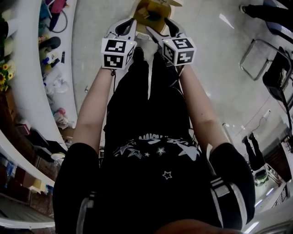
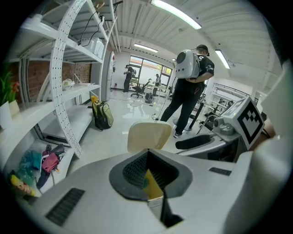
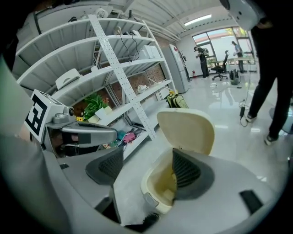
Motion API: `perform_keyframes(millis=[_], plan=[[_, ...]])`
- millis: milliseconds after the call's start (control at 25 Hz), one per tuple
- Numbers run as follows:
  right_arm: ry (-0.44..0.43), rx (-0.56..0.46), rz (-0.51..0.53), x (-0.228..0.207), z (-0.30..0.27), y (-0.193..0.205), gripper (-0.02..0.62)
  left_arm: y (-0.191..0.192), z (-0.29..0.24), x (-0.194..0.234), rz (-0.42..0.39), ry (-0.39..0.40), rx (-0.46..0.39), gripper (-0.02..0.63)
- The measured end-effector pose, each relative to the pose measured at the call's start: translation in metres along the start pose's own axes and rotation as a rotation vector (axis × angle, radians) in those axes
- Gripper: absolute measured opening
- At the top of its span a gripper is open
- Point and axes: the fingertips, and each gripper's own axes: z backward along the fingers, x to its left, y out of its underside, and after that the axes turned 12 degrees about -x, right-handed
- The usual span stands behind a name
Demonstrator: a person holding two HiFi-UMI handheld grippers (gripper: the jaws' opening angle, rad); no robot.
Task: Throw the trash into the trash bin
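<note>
A cream trash bin (image 3: pixel 158 185) stands on the floor with its lid (image 3: pixel 187 130) raised. In the head view the trash bin (image 1: pixel 153 13) sits just beyond both grippers. My right gripper (image 3: pixel 146 169) is open above the bin's mouth, its pads either side of it and nothing between them. My left gripper (image 2: pixel 147 157) has its pads meeting at the tips. Through the slit behind them shows a yellow wedge of the bin, and above them the bin's lid (image 2: pixel 149 135). In the head view the left gripper (image 1: pixel 126 27) and the right gripper (image 1: pixel 160 29) hang side by side.
White curved shelves (image 3: pixel 114 59) with plants and small items run along the left. A backpack (image 2: pixel 103 115) leans by the shelving. A person (image 2: pixel 190 77) stands beyond the bin. A chair (image 1: pixel 270 64) stands at the right.
</note>
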Motion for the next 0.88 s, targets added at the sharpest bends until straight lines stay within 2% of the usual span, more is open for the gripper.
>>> perform_keyframes(millis=[280, 520, 880], plan=[[0.054, -0.05, 0.028, 0.018, 0.034, -0.036, 0.281, -0.036, 0.028, -0.018, -0.02, 0.024, -0.036, 0.009], [0.092, -0.073, 0.124, 0.044, 0.072, -0.072, 0.233, -0.062, 0.056, -0.045, -0.028, 0.079, -0.065, 0.009], [0.184, -0.133, 0.159, 0.049, 0.106, -0.09, 0.132, -0.101, 0.078, -0.053, -0.014, 0.106, -0.15, 0.009]])
